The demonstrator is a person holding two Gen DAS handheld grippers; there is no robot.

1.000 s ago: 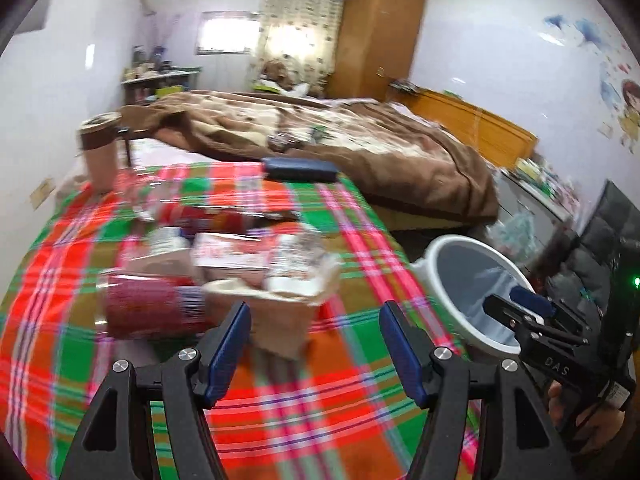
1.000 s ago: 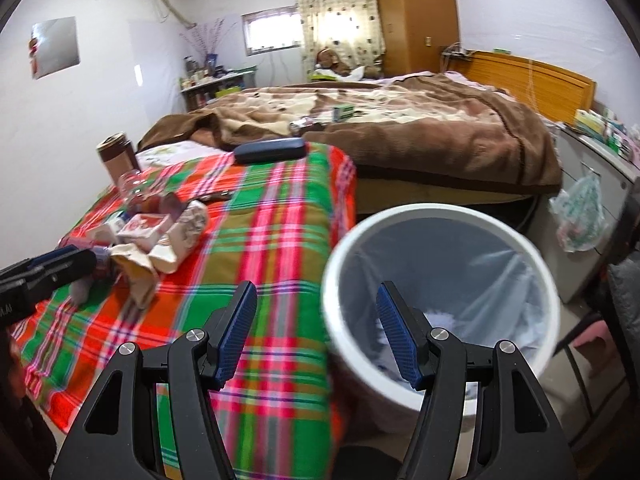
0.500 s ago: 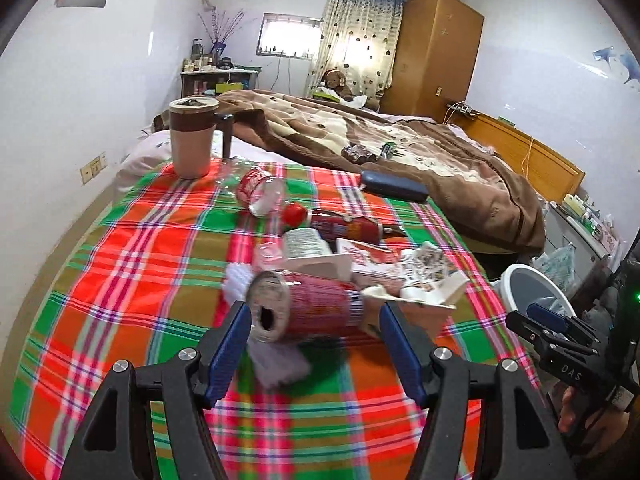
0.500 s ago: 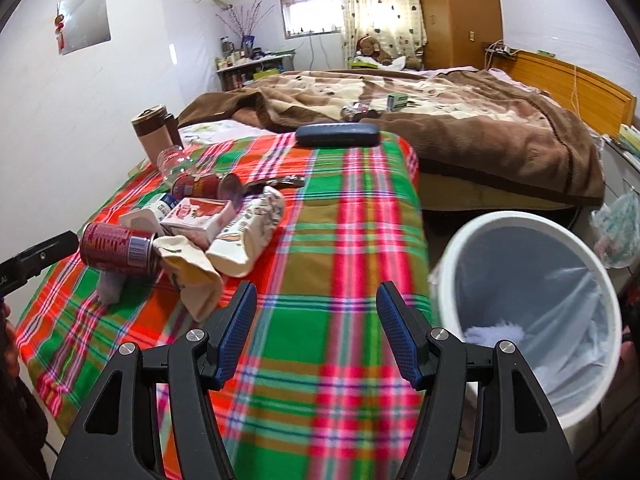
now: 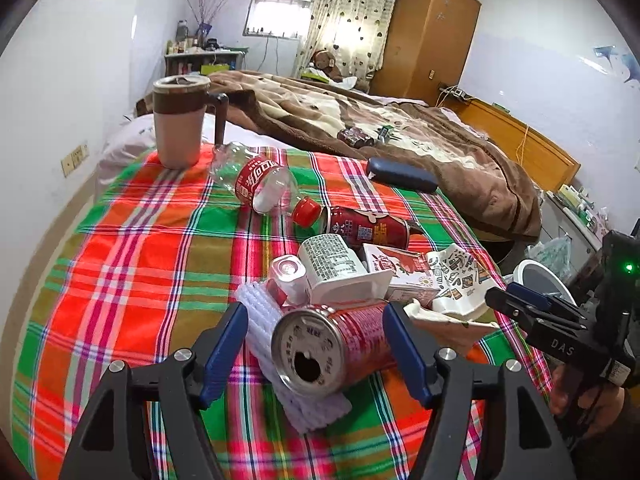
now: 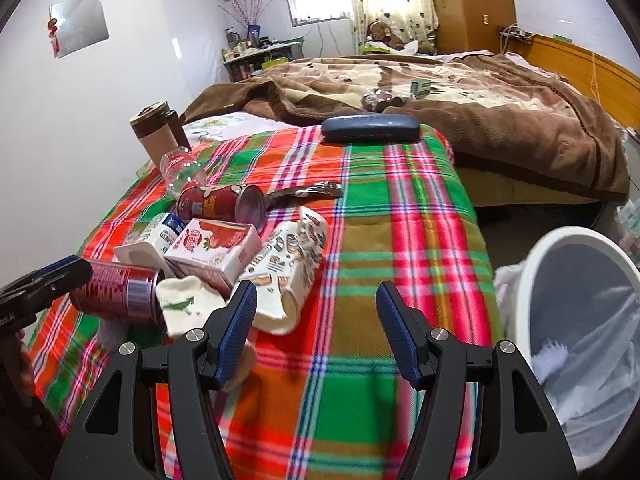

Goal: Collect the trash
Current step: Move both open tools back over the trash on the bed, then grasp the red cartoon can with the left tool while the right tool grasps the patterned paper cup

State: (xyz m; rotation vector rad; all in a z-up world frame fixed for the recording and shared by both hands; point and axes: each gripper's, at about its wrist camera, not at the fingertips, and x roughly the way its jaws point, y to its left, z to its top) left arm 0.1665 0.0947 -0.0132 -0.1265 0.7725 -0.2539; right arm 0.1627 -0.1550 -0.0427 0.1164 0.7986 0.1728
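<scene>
A pile of trash lies on the plaid tablecloth [image 5: 132, 248]: a red can [image 5: 328, 346] on its side with its opened top toward me, a white tissue pack [image 5: 280, 356], milk cartons [image 5: 340, 276], a crumpled paper cup [image 5: 456, 280], another red can [image 5: 364, 226] and a clear bottle [image 5: 260, 184]. My left gripper [image 5: 314, 354] is open, its fingers on either side of the near red can. My right gripper [image 6: 316, 320] is open and empty above the cloth, right of the pile [image 6: 224, 256]. The white lined bin [image 6: 580, 304] stands at the right.
A brown lidded mug [image 5: 178, 120] and a dark blue case [image 5: 400, 174] sit at the table's far side. A bed with a brown blanket [image 5: 400, 128] lies behind. A wardrobe [image 5: 424, 36] stands at the back wall.
My left gripper swung left and came in around the near red can. My right gripper moved left from over the bin to over the table.
</scene>
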